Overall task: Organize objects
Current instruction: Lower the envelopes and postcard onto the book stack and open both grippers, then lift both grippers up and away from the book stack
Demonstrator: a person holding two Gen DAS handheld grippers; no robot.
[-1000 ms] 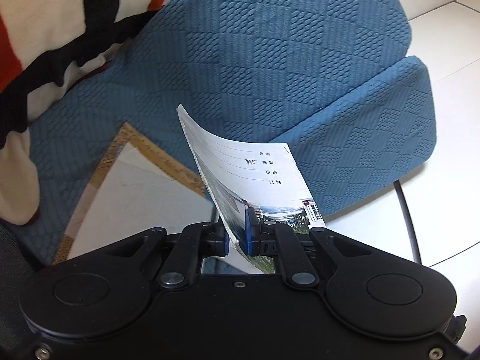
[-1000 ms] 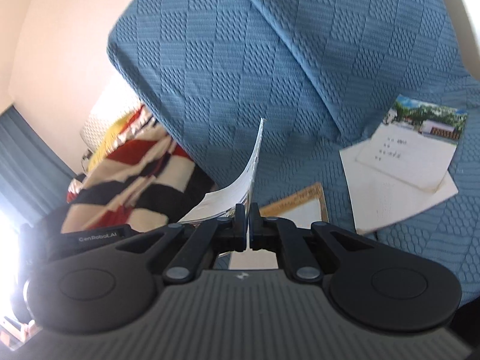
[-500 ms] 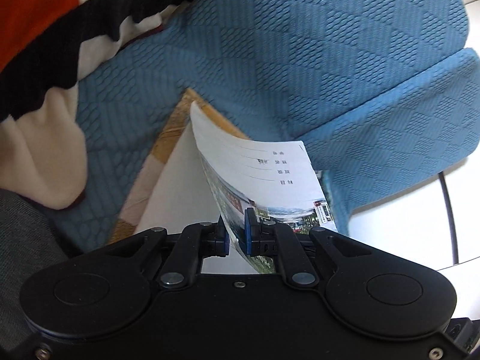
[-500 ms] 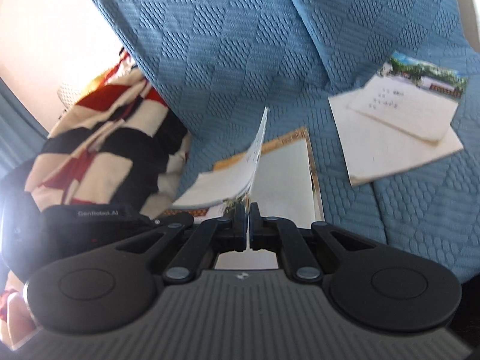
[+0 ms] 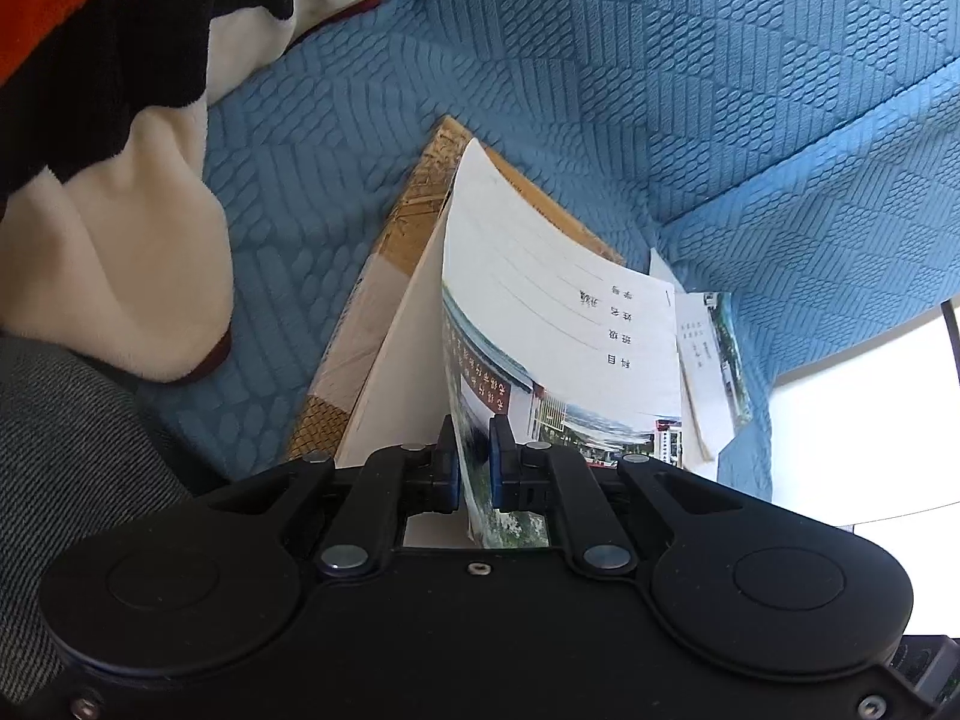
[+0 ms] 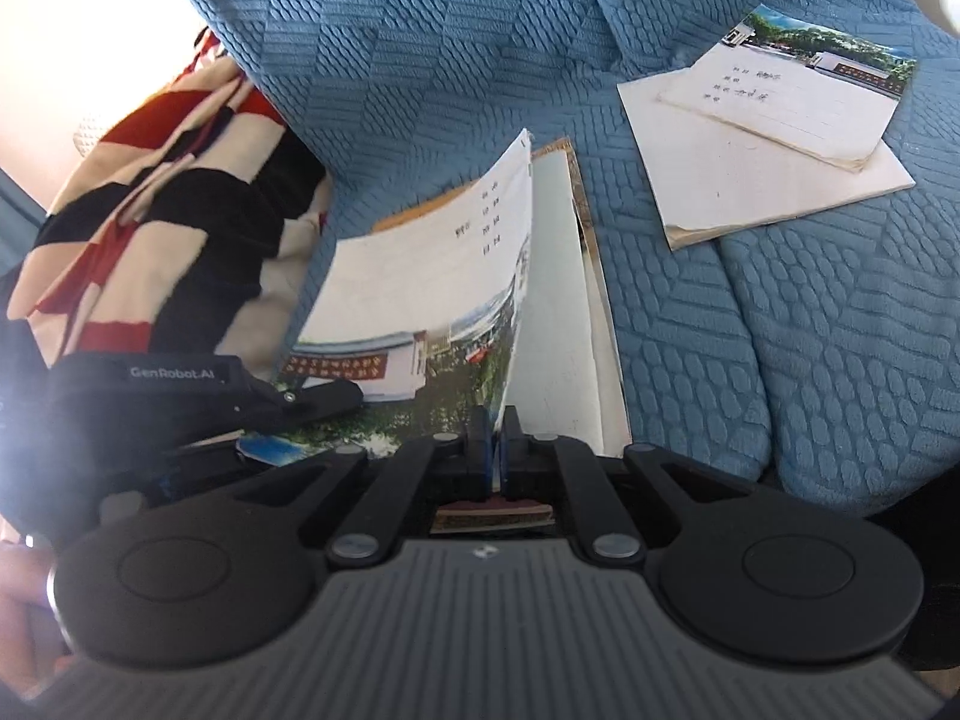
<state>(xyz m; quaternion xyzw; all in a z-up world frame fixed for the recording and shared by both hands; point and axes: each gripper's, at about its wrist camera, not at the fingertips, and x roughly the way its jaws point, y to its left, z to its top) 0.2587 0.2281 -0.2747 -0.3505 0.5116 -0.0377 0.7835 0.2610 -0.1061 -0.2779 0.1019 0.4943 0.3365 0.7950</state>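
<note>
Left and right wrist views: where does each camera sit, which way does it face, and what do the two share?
Left wrist: sits behind the left claw, looking along its fingers down at the blue sofa; claw shut on the notebook, striped blanket at left.
Right wrist: sits behind the right claw, facing the sofa seat and backrest; claw shut on the same notebook, the left claw's body and a bit of hand at left.
Shared: the notebook, the large book beneath it, the second notebook pile, blanket.
</note>
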